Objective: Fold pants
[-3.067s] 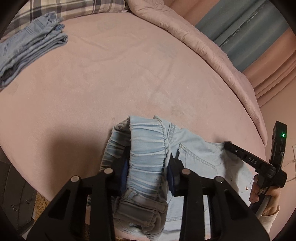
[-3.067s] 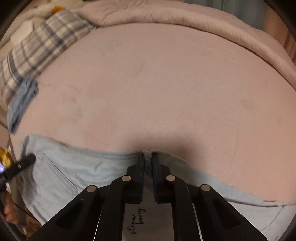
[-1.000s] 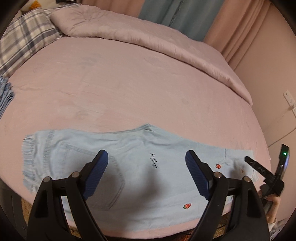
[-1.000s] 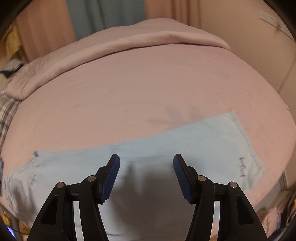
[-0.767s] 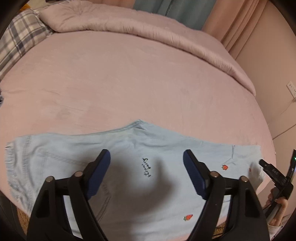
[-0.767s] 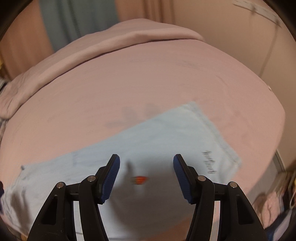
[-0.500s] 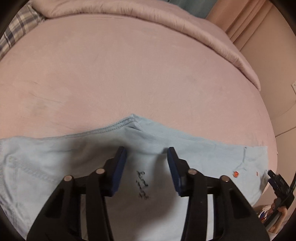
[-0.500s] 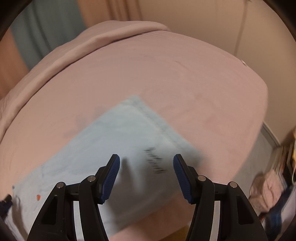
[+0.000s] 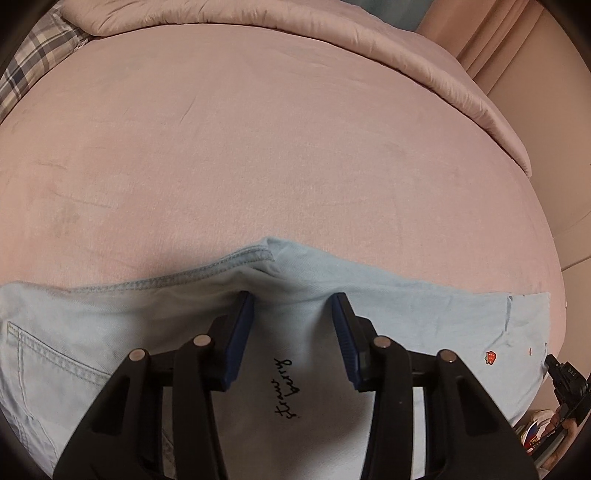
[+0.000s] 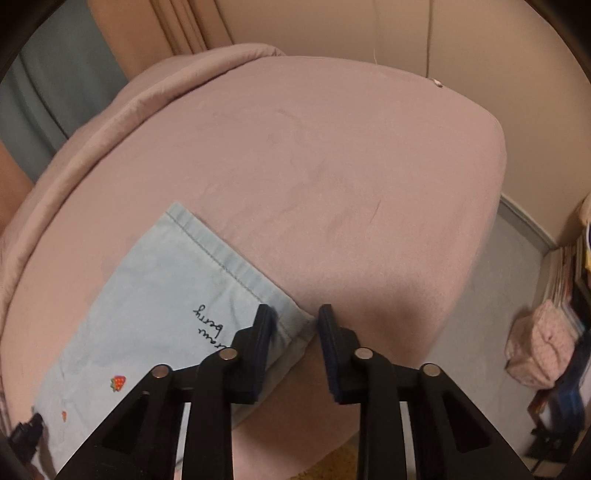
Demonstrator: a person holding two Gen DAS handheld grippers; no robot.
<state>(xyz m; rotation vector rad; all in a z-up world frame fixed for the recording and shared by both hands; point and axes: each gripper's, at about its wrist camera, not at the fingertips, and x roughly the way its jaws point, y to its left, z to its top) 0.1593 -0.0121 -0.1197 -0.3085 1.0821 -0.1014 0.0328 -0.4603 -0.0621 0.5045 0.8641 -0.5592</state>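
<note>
Light blue denim pants (image 9: 424, 314) lie flat along the near edge of a pink bed (image 9: 295, 147), with black script and small strawberry patches. My left gripper (image 9: 293, 306) is open, its fingers down on the cloth near the crotch seam, with a ridge of fabric between them. In the right wrist view the pants' hem end (image 10: 166, 280) lies at the lower left. My right gripper (image 10: 293, 317) is open, straddling the hem's near corner at the bed's edge. The right gripper also shows at the far right of the left wrist view (image 9: 561, 380).
A rolled pink duvet (image 9: 332, 33) runs along the far side of the bed and a plaid pillow (image 9: 33, 62) lies at the far left. Beyond the bed's right edge are grey floor (image 10: 498, 295), a pink bag (image 10: 543, 347) and stacked items by the wall.
Both grippers released the pants, which now lie spread flat. The left gripper dropped onto the crotch area and narrowed its opening. The right gripper swung to the hem corner and narrowed too.
</note>
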